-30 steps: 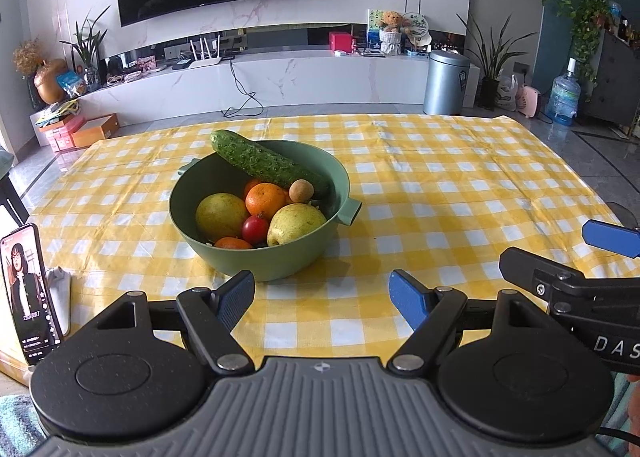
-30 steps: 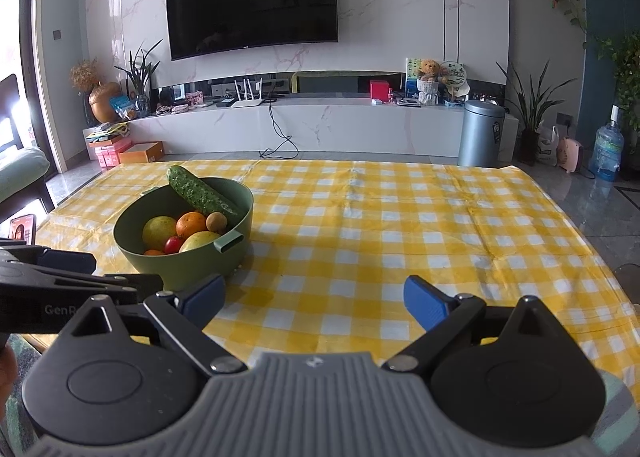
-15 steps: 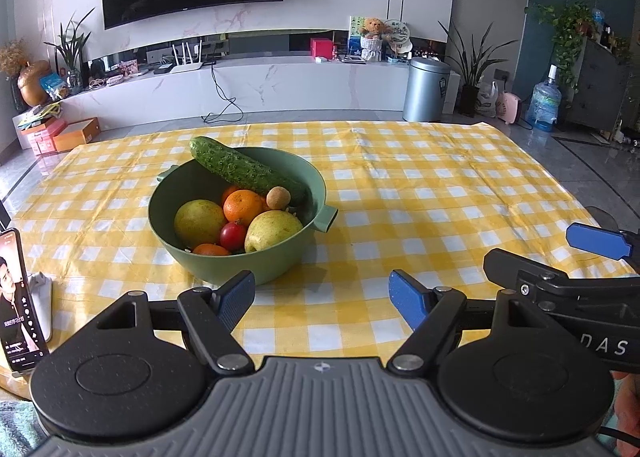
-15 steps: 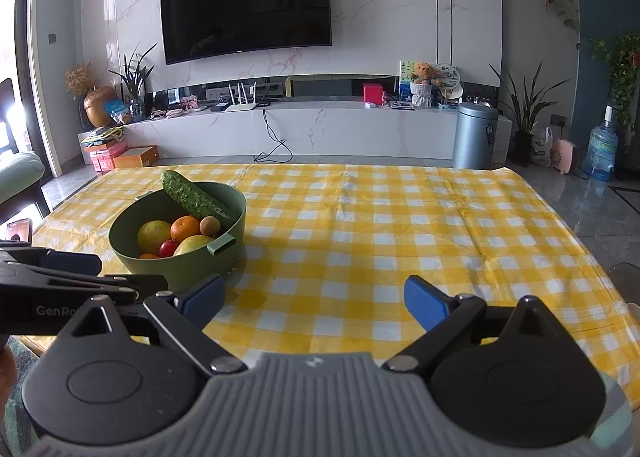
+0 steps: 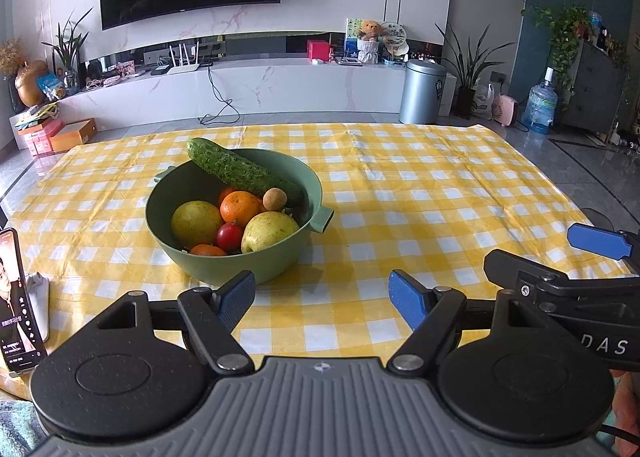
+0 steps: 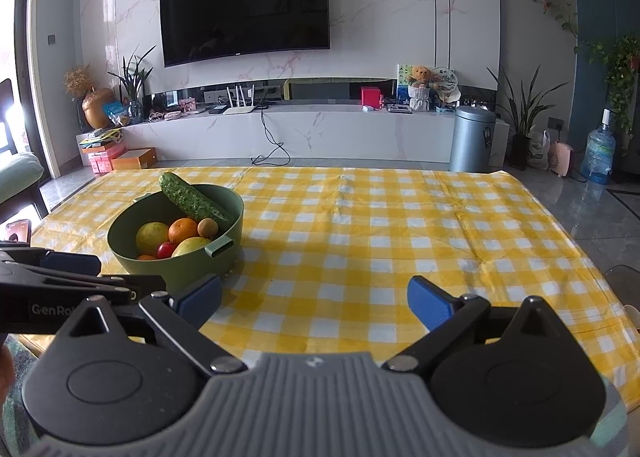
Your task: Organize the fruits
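Note:
A green bowl [image 5: 280,261] stands on the yellow checked tablecloth [image 5: 420,197], left of centre. In it lie a cucumber [image 5: 240,171], an orange [image 5: 240,207], two yellow pears [image 5: 194,219], a red tomato [image 5: 229,235] and a small brown fruit [image 5: 275,199]. My left gripper [image 5: 322,297] is open and empty, just in front of the bowl. My right gripper [image 6: 314,297] is open and empty, to the right of the bowl [image 6: 188,273], over the cloth. Each gripper shows at the edge of the other's view.
A phone [image 5: 16,301] stands lit at the table's near left edge. The tablecloth [image 6: 400,237] stretches bare to the right of the bowl. A TV wall, a low cabinet and a metal bin [image 5: 422,91] stand beyond the table.
The left view has shifted a little, with the bowl drifting left then back and slightly farther. The right gripper has hardly moved. Both grippers stay open.

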`<state>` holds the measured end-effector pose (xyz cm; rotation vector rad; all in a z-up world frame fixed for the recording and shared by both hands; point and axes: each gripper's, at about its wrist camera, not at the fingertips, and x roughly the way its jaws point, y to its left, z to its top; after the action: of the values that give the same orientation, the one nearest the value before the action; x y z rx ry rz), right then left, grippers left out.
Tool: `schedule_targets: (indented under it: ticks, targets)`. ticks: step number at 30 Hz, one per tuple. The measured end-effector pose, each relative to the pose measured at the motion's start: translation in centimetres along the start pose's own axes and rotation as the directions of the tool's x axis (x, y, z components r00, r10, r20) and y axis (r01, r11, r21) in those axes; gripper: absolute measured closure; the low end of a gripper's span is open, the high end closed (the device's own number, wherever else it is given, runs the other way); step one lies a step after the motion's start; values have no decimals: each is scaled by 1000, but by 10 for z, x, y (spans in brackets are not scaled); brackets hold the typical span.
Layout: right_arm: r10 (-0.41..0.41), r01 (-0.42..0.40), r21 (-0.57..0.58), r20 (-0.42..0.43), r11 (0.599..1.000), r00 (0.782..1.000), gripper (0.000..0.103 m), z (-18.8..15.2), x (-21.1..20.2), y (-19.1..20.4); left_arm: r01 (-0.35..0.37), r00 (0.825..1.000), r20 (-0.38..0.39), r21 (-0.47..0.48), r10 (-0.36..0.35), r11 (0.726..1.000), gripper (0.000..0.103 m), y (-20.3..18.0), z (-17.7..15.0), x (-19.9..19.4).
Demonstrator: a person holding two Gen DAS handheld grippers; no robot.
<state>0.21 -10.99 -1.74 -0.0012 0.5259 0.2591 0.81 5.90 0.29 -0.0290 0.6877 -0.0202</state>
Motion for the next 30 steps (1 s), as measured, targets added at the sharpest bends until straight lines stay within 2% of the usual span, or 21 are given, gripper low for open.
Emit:
schedule_targets:
  ticks: [30]
  targets:
    - [-8, 8, 7, -4, 1000, 1000, 4, -3, -5, -6, -3, 1000, 1, -12, 3, 1000, 14, 0, 0, -3]
